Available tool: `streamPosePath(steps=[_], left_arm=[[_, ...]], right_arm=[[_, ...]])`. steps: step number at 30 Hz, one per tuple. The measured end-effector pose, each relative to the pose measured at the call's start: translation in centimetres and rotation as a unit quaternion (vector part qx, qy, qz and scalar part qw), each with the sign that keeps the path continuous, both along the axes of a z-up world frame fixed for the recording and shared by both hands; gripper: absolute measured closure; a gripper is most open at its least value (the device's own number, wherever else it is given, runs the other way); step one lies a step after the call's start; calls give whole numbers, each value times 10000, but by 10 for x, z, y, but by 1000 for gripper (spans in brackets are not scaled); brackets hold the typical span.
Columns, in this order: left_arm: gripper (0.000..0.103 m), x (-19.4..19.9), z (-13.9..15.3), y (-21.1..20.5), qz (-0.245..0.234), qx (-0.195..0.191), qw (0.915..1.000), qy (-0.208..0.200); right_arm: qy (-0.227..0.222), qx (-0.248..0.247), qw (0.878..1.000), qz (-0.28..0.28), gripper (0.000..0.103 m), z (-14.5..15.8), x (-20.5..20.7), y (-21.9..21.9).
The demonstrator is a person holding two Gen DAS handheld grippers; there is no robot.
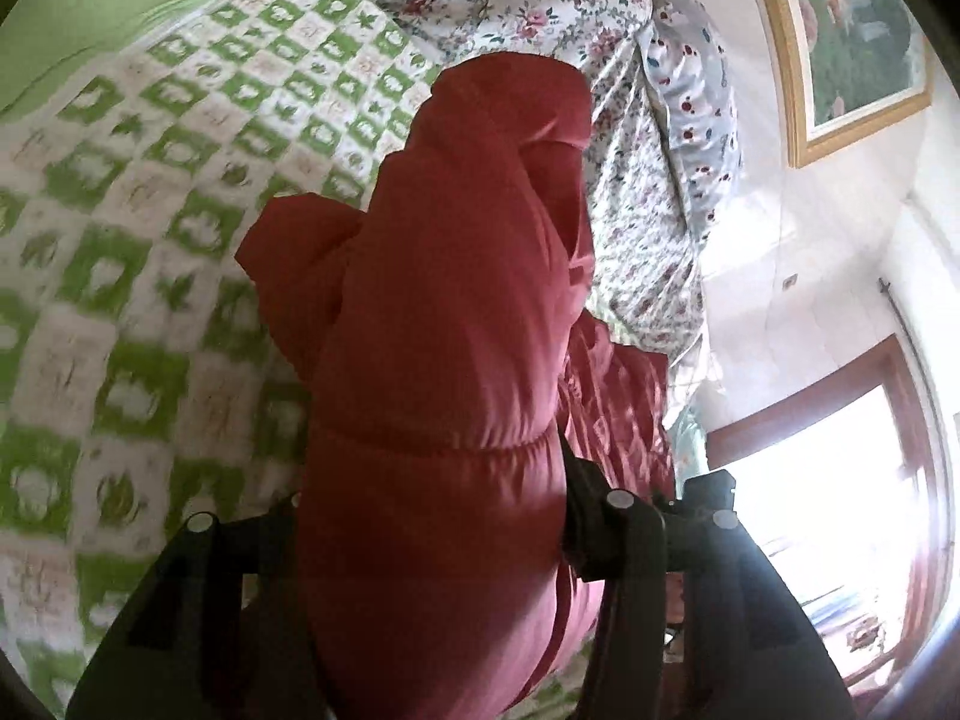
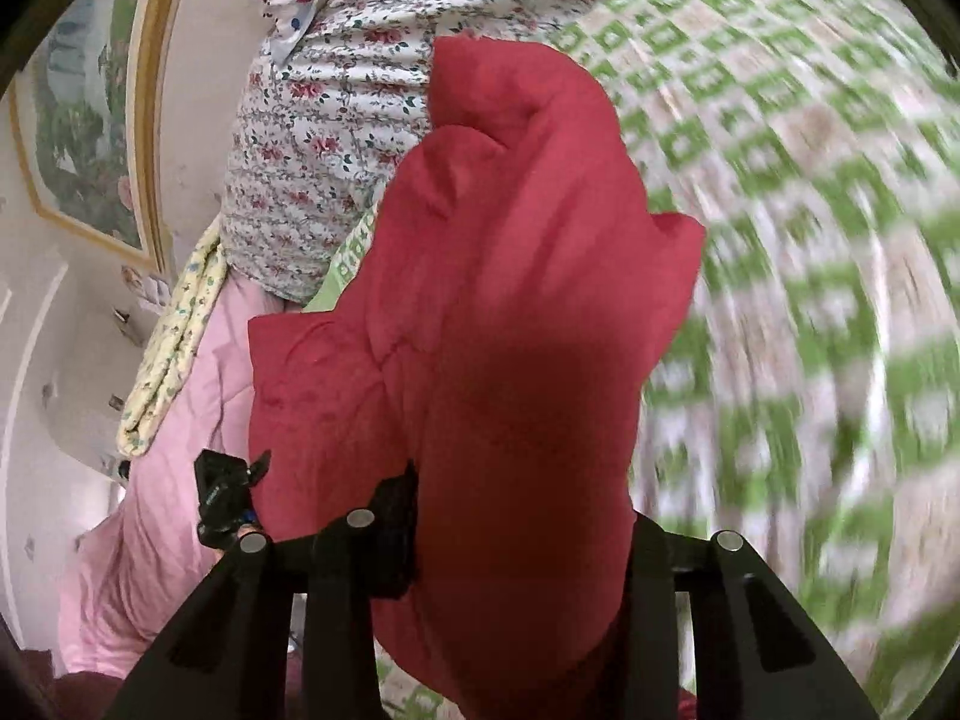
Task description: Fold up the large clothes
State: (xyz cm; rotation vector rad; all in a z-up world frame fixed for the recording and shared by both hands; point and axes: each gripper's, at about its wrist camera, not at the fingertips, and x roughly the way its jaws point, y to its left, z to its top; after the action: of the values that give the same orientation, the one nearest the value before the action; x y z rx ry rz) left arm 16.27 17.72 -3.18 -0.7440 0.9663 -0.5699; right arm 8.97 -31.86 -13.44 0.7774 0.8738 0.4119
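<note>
In my left hand the tool (image 1: 432, 516) is clamped partway shut on a thick fold of the red padded quilted jacket (image 1: 444, 312), which fills the bottom centre of the frame and rises up the middle between the black fingers. At lower right in that view I can see my other tool's black frame, close beside the same garment. My right tool (image 2: 516, 534) is likewise closed on the jacket (image 2: 510, 300); the red cloth bulges up from bottom centre and spreads toward the left of the frame. The jacket hangs lifted over the bed. Behind it the green-and-white checked bedspread (image 1: 150, 252) lies blurred across the left of the left view and the right of the right view. Farther off, a white quilt printed with small pink flowers (image 2: 300, 150) is bunched up. A pink blanket (image 2: 174, 480) sits at lower left of the right view. On the wall hangs a gold-framed picture (image 1: 864, 42).
</note>
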Motion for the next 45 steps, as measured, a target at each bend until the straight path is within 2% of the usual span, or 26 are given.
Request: streamPosePath(steps=[4,5,8,13,16,21,27,28,29,30,31,34,37,41,45], left_arm=[[53,-4,-17,-3,231,533,9982,168],[53,-3,-22,-3,247,636,9977,-2],[49,-3,-30,-3,482,812,9955,-19],[37,0,-27,-12,657,1410,9878,-76],[34,-4,-17,-17,784,1746,9814,-180],[30,-16,-4,-16,1090,1922,9749,-257],[23,-30,8,-5,1377,2179,9656,-328],[23,-32,10,-1,1484,2264,9621,-344],[23,-35,14,3,1669,2441,9546,-345],[23,-39,16,8,1721,2458,9532,-357],[23,-42,17,14,1719,2350,9559,-381],[23,-51,22,20,1807,2456,9514,-428],[23,-60,26,21,1781,2426,9523,-496],[23,-68,35,9,1654,2502,9516,-668],[23,-76,43,-10,1406,2590,9516,-869]], right_arm=[[-30,-14,9997,-233,59,-13,-5,-2],[-49,-37,9995,-305,58,-15,-4,-2],[-89,-77,9987,-502,53,-23,-1,-3],[-1,-142,9976,-672,46,-29,3,-4],[25,-277,9966,-778,39,-28,0,-4],[72,-377,9950,-918,26,-30,-7,-7],[85,-401,9933,-1084,18,-26,-19,-12],[96,-419,9929,-1111,18,-25,-21,-12],[108,-456,9924,-1136,18,-25,-22,-12],[110,-488,9920,-1158,18,-23,-23,-11],[102,-536,9915,-1185,18,-21,-25,-10],[39,-776,9881,-1327,18,-12,-33,-8],[-40,-1064,9818,-1572,18,-1,-45,-7],[-267,-1432,9716,-1866,18,20,-65,-5],[-546,-1812,9628,-1930,18,39,-79,5]])
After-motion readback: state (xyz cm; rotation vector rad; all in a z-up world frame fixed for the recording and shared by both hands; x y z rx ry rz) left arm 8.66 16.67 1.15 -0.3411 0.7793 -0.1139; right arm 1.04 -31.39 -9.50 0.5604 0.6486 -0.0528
